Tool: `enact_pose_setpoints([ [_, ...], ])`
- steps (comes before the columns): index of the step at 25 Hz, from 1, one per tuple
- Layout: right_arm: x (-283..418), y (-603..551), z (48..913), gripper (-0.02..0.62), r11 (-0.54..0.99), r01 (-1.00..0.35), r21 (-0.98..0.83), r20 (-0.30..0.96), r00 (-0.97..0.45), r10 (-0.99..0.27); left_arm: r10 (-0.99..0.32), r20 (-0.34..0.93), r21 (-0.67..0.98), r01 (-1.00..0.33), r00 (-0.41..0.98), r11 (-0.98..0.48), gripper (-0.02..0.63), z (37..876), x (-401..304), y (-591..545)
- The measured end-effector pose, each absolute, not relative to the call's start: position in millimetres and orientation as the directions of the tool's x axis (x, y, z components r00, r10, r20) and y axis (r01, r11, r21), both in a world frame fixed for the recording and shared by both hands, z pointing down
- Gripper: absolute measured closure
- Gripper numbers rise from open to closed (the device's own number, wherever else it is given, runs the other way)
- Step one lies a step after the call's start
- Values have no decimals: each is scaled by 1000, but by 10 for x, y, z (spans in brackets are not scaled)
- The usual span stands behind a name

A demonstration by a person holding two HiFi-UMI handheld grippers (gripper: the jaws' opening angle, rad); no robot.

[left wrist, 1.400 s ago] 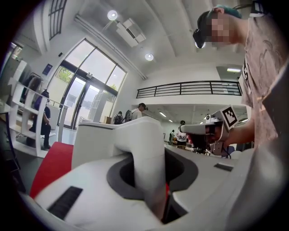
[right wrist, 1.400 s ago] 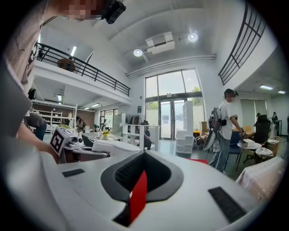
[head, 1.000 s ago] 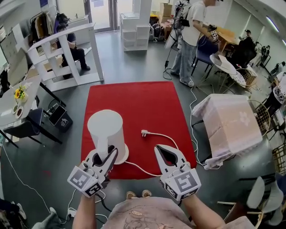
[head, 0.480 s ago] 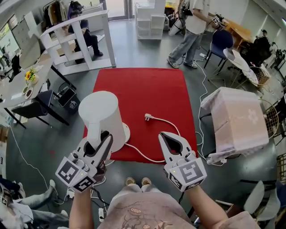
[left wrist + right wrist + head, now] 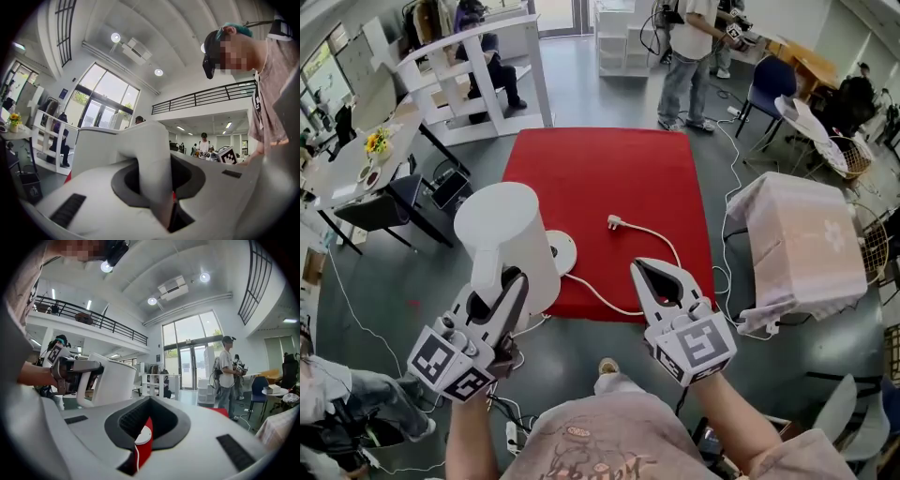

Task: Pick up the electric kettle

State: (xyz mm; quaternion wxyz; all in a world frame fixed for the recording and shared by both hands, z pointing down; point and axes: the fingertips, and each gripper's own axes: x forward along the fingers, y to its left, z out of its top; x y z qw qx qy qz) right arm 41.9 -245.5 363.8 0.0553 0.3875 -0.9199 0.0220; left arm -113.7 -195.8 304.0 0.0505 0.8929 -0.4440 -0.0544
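The electric kettle (image 5: pixel 502 234) is being held by its handle in the fingers of the left gripper (image 5: pixel 514 292), clear of its base (image 5: pixel 560 251) at three o'clock. The fingers of the right gripper (image 5: pixel 643 269) are being held together, empty.

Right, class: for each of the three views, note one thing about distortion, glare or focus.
Head view: evenly lit, the kettle sharp. Left gripper view: round fisheye frame with black corners; the kettle handle, close to the lens, looks soft; the windows wash out. Right gripper view: same fisheye frame; ceiling lamps flare white.
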Motion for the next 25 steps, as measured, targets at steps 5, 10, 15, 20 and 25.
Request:
enact_pose_setpoints([
  [5,372,-2279,3619,591,698,-716,20,107,-693,-713,-792,-61,138,-780,608,-610,523,3006,-1190,-1688],
  [10,280,-2002,3602,591,693,-721,30,115,-686,-719,-788,-55,149,-775,614,-614,523,3021,-1310,-1419],
  [15,182,-1708,3516,591,692,-720,46,108,-686,-720,-777,-67,148,-764,626,-628,523,2989,-1388,-1155],
  [20,128,-1391,3418,591,684,-728,49,92,-679,-729,-761,-79,151,-747,644,-647,525,2966,-1437,-875],
  [25,95,-1044,3344,591,685,-727,50,82,-680,-728,-744,-89,156,-729,662,-667,525,2929,-1412,-575],
])
